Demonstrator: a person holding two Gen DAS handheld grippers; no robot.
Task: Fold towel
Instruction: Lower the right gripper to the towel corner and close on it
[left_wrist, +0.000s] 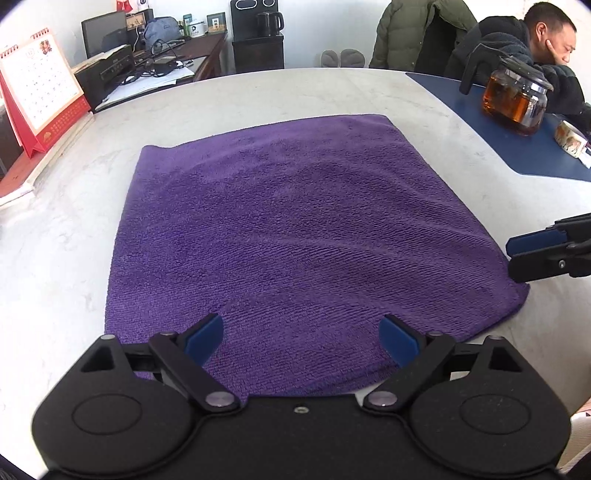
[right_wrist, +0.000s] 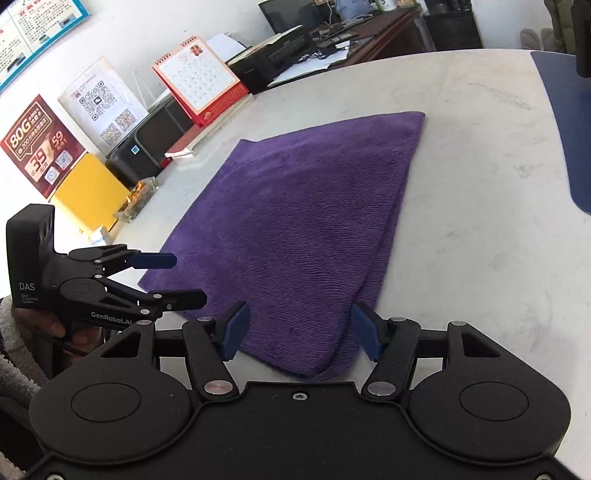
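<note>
On a pale marble table (left_wrist: 332, 92) the purple towel (left_wrist: 295, 229) lies flat, the left gripper (left_wrist: 301, 338) wide open over its near edge, the right gripper (right_wrist: 299, 332) half-spread around its near corner, pads not pressing.

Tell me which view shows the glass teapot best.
The left wrist view: the teapot stands in full on the blue mat at upper right. The right wrist view shows only a dark sliver at its top right edge, not recognisable.
</note>
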